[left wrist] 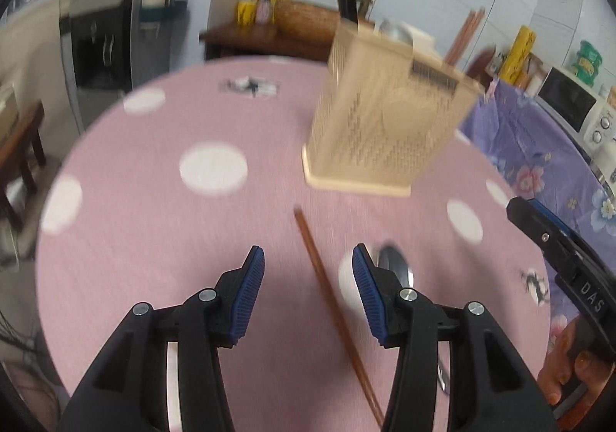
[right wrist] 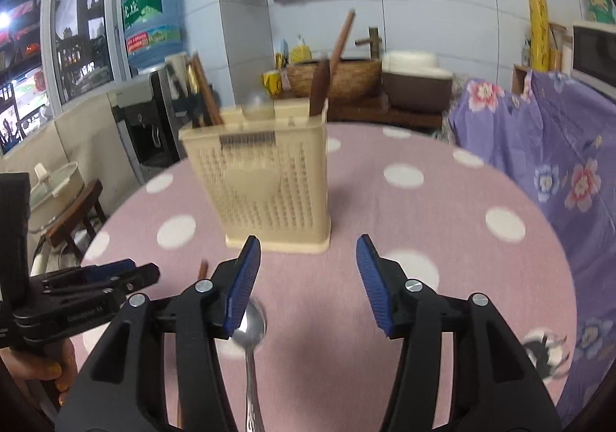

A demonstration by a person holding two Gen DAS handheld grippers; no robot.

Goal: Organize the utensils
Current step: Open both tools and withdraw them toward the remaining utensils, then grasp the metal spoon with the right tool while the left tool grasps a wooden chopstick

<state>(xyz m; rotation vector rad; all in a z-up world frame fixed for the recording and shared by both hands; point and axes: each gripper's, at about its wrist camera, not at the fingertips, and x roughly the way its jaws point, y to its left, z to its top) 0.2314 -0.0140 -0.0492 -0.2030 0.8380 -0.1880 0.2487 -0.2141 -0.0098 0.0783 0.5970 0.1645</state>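
Observation:
A beige perforated utensil holder point(left wrist: 381, 112) stands on the pink dotted tablecloth point(left wrist: 161, 224), with chopsticks and a spoon in it; it also shows in the right wrist view point(right wrist: 265, 185). A brown chopstick point(left wrist: 331, 305) lies on the cloth between the fingers of my open, empty left gripper point(left wrist: 308, 289). A metal spoon point(right wrist: 252, 328) lies beside it, partly hidden behind the right finger in the left wrist view point(left wrist: 396, 266). My right gripper point(right wrist: 308, 285) is open and empty above the spoon, whose bowl lies by its left finger.
A purple floral cloth point(right wrist: 558, 178) covers furniture at the right. A microwave point(left wrist: 577, 108) stands on it. A water dispenser point(right wrist: 150, 124) and a wooden side table with a basket point(right wrist: 338, 81) stand behind the table. The table edge curves at the left.

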